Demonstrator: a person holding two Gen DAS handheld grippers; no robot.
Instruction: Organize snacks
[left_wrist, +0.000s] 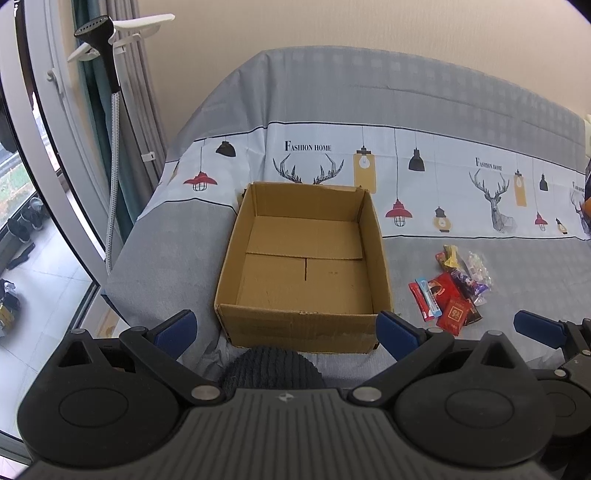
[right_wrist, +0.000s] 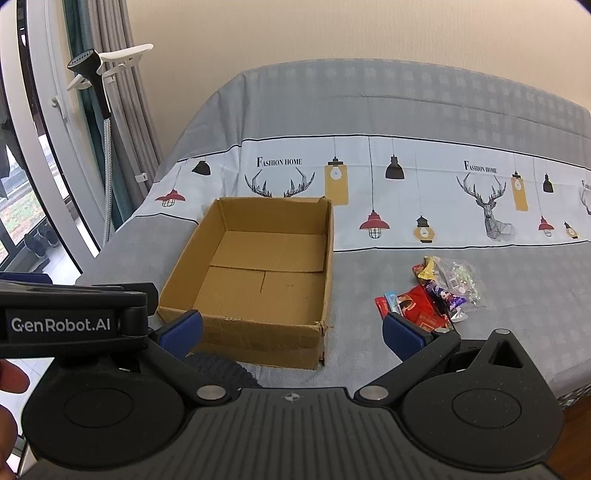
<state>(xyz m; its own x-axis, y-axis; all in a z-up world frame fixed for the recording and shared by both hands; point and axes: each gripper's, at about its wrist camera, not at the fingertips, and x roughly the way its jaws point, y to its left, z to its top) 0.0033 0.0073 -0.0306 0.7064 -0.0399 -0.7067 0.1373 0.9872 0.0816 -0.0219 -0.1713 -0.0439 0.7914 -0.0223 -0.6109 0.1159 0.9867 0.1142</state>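
left tongs (left_wrist: 286, 334) spread wide, holding nothing | right tongs (right_wrist: 291, 334) likewise | cardboard box (left_wrist: 303, 266) on bed (left_wrist: 166, 266), bare inside | snack pile (left_wrist: 452, 291) just right of it

One box (left_wrist: 303, 258); one heap of snacks (left_wrist: 452, 291), its count unclear; two grippers, left (left_wrist: 286, 332) and right (right_wrist: 291, 332).

A grey printed bedsheet-covered bed (left_wrist: 166, 258) carries an open brown cardboard box (left_wrist: 303, 266) near its front-left corner, mixed wrapped snacks (left_wrist: 450, 288) just right
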